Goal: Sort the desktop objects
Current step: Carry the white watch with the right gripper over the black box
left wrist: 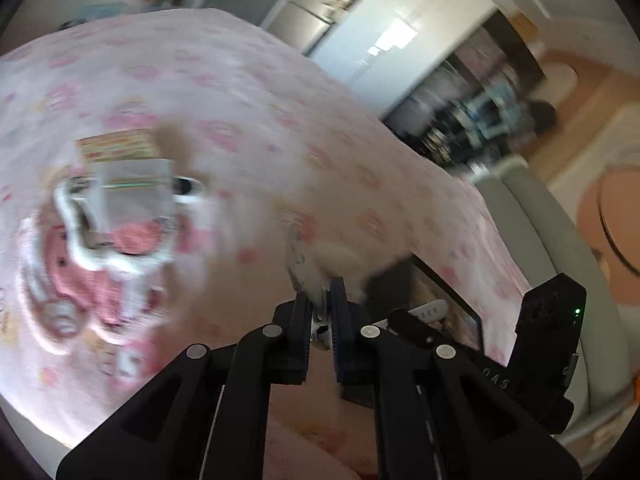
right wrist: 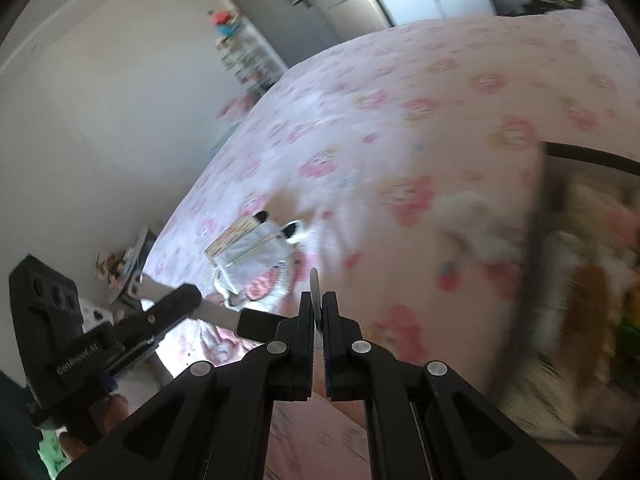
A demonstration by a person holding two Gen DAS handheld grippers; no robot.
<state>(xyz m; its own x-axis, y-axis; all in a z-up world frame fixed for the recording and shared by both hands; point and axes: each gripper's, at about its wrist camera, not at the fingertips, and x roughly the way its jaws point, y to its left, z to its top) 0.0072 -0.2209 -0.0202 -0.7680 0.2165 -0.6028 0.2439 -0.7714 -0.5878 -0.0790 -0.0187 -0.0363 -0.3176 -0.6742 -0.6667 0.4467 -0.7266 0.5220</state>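
Observation:
My left gripper point(left wrist: 321, 312) is shut on a small fluffy white keychain toy point(left wrist: 320, 264), held above the pink patterned cloth point(left wrist: 248, 80). My right gripper point(right wrist: 318, 312) is shut on a thin flat round disc point(right wrist: 315, 292) that stands edge-on between the jaws. A clear bag point(left wrist: 132, 196) holding a book and a pink item lies on the cloth; it also shows in the right wrist view point(right wrist: 252, 260). The left gripper point(right wrist: 248, 320) shows at lower left in the right wrist view.
A dark-rimmed box point(right wrist: 580, 240) with plush toys sits at right in the right wrist view; its corner point(left wrist: 440, 308) shows by the left gripper. A grey chair point(left wrist: 540, 220), a fridge point(left wrist: 316, 4) and shelves stand beyond the table edge. Both views are motion-blurred.

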